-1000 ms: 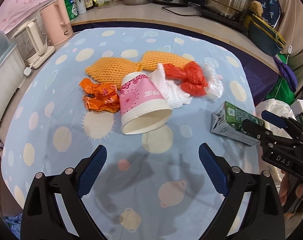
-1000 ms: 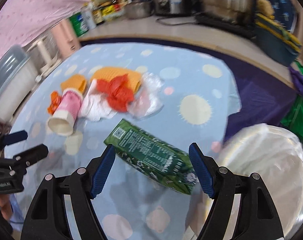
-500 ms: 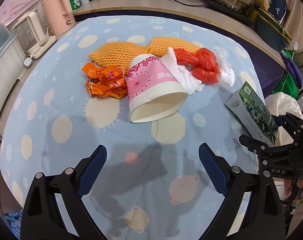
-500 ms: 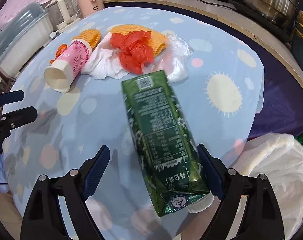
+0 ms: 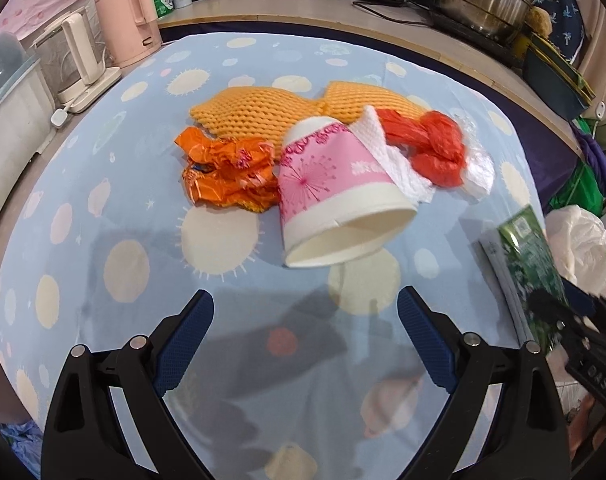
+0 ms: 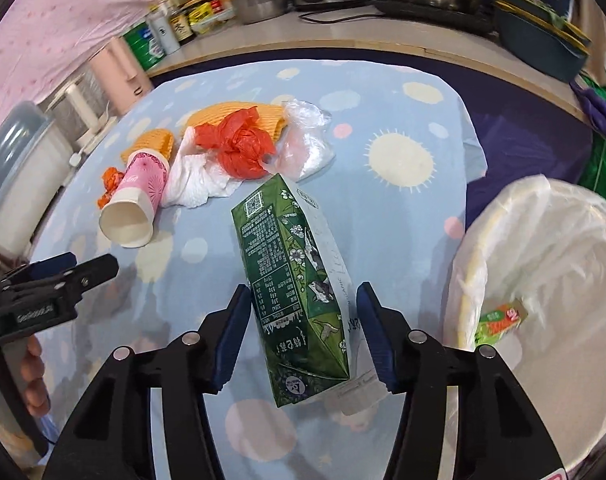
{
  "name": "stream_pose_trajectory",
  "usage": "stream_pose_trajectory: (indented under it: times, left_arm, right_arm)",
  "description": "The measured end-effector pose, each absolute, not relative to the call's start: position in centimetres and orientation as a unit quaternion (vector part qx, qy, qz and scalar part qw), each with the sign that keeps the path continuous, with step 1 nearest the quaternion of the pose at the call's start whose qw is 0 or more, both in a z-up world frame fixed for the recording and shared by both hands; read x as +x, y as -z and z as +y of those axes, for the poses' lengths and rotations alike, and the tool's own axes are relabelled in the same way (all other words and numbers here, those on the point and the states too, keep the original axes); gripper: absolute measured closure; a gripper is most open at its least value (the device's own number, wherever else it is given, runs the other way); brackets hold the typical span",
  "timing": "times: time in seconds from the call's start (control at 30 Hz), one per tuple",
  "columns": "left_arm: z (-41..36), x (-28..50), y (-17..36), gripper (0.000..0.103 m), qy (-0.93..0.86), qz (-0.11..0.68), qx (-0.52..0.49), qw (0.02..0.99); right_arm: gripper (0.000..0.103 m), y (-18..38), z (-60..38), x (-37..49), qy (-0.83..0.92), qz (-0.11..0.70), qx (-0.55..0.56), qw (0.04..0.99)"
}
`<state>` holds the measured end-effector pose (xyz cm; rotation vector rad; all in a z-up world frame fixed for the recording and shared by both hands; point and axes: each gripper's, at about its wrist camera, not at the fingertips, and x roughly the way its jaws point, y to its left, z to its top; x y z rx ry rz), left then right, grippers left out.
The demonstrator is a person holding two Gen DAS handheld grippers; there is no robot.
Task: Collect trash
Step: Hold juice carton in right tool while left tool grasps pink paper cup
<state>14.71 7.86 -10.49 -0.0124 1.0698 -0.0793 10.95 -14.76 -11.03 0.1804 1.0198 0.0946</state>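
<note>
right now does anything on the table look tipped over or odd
The pink paper cup lies on its side, open mouth toward the camera, against crumpled orange wrappers and a white tissue. The green carton is tilted between the closing right tongs.

Green carton [image 5: 533,264] blurred, its lower end hidden behind right gripper [image 5: 575,320]; white bag [image 6: 543,280] cut off at frame edge.

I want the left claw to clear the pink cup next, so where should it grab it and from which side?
Grip the cup across its pink wall, near the wide rim, coming from above. It lies on its side with the mouth toward the left claw, and a tissue crowds the narrow end, so mid-body is the clear part.
</note>
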Motion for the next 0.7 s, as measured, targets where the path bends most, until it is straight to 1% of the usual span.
stream_pose_trajectory:
  times: [0.17,0.3,0.4,0.5,0.57,0.7]
  left_arm:
    - [8.6,16.5,11.2,0.015,0.035,0.498,-0.014,0.866]
    - [8.7,17.0,11.6,0.017,0.039,0.498,-0.014,0.866]
    - [8.9,16.7,10.9,0.017,0.054,0.494,-0.024,0.868]
    - [8.6,16.0,9.7,0.017,0.071,0.487,-0.031,0.87]
    - [8.0,15.8,9.0,0.014,0.08,0.479,-0.031,0.874]
    - [6.7,16.9,8.6,0.013,0.069,0.477,-0.028,0.876]
  right_arm:
    - [0.054,10.8,-15.0,10.1,-0.036,0.475,0.135,0.869]
    - [0.054,10.7,-15.0,9.6,-0.024,0.468,0.155,0.87]
    - [0.055,10.4,-15.1,9.2,-0.019,0.462,0.166,0.871]
    - [0.055,9.8,-15.0,8.8,-0.014,0.455,0.165,0.875]
    - [0.057,9.4,-14.9,8.6,-0.016,0.451,0.166,0.877]
    - [0.058,9.0,-15.0,8.5,-0.015,0.445,0.168,0.879]
